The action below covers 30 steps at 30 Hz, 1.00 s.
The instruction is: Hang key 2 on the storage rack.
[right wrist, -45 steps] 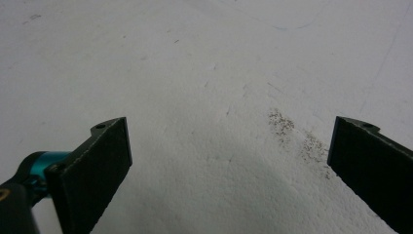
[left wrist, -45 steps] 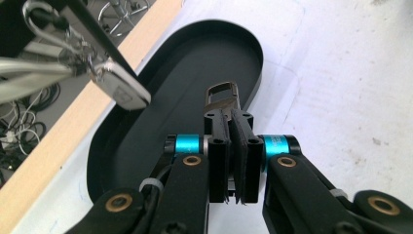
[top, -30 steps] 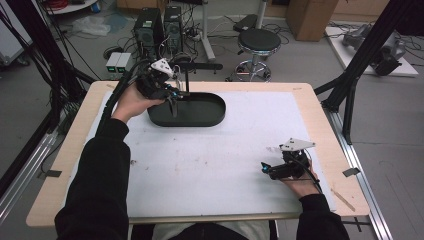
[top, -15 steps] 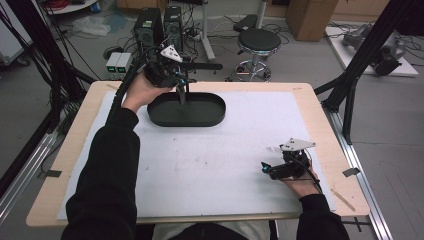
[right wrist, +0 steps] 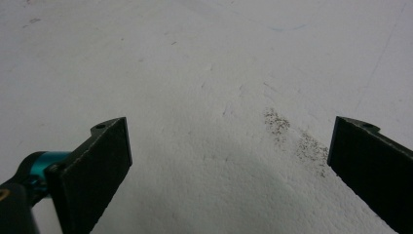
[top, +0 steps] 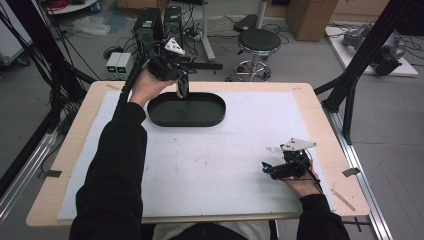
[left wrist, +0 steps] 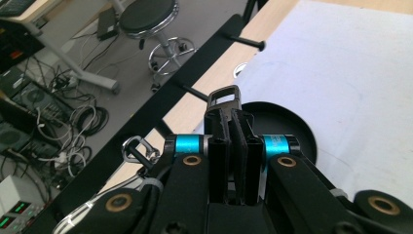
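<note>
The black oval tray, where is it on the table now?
In the high view the black oval tray lies at the table's far left, on the white sheet, directly under the left gripper.

left tongs (top: 183, 90) moved toward tray's (top: 165, 119) far rim

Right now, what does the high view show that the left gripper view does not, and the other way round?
High view: the right claw, jaws open, low over the table's near right part, and the person's black sleeve.
Left gripper view: up close, a small black buckle-like piece pinched at the tips of the shut left claw.
Both: the black oval tray under the left claw, the white sheet, the stool.
</note>
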Available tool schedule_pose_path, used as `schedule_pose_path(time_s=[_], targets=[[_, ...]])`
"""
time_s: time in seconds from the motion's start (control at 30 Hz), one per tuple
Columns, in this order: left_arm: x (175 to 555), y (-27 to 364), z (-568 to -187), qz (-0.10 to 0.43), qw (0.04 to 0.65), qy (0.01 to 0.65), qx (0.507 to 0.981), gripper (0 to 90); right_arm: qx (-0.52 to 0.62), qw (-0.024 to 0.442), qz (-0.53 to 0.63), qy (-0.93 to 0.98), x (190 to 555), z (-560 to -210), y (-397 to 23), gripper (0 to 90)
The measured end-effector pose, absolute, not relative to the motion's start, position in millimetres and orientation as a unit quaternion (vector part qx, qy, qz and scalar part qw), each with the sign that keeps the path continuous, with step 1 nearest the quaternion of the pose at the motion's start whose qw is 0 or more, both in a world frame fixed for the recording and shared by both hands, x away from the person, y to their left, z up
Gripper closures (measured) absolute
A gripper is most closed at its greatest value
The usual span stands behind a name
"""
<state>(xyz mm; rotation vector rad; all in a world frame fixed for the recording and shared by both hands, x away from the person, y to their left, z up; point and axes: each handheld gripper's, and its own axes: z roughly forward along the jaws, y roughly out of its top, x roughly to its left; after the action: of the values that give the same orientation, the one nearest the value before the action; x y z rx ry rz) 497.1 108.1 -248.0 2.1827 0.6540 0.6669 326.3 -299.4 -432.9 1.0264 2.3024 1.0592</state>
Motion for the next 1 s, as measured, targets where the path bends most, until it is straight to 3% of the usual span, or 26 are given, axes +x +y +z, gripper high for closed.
schedule_pose_path(time_s=[1.0], targets=[[513,79,-288,0.304,0.293,0.250,0.871,85.2,0.371,0.209,0.366,0.827,324,-436,-304,1.6]])
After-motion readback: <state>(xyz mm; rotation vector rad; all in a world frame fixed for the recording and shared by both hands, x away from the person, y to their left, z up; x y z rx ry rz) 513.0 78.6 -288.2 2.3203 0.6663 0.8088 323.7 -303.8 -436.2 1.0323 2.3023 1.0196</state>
